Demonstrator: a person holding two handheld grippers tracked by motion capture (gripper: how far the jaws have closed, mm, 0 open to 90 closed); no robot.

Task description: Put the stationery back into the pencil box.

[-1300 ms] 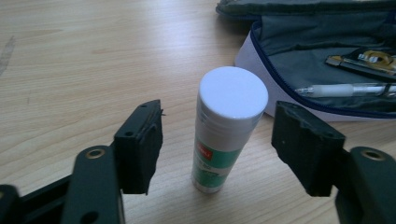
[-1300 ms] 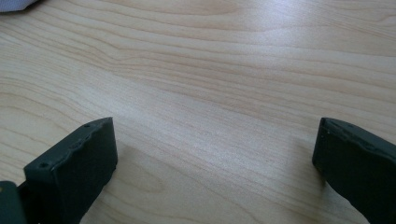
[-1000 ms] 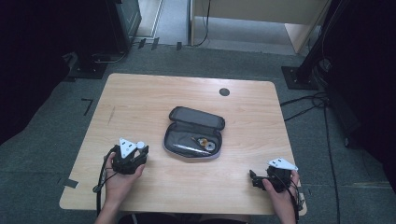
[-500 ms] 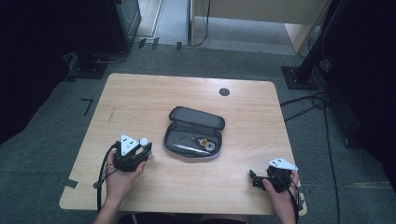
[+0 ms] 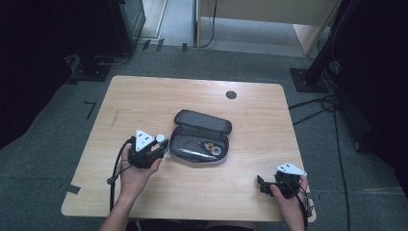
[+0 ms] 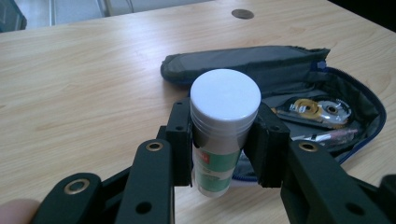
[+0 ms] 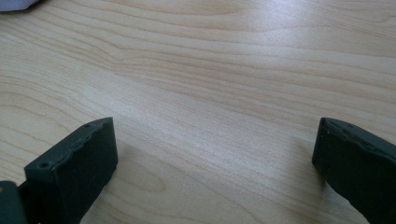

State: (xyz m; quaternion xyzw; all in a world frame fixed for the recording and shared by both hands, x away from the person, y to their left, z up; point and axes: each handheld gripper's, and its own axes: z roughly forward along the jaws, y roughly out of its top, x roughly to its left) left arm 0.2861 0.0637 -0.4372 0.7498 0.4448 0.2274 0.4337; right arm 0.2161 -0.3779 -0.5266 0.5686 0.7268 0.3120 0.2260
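Near the table's (image 5: 144, 96) front edge we see both hands: the right gripper (image 5: 265, 185) rests by the front right corner, its jaws standing wide apart over bare wood with nothing between them. Closer to the front left, the left gripper (image 6: 224, 140) is clamped on a white-capped tube (image 6: 222, 135), held upright, its green label showing below the pads. Just beyond the tube, about mid-table, lies an open grey case (image 5: 199, 137), its lid folded back toward the far edge, with a tape roll (image 6: 310, 108) inside. Near the far edge we see a dark round cap (image 5: 231, 95).
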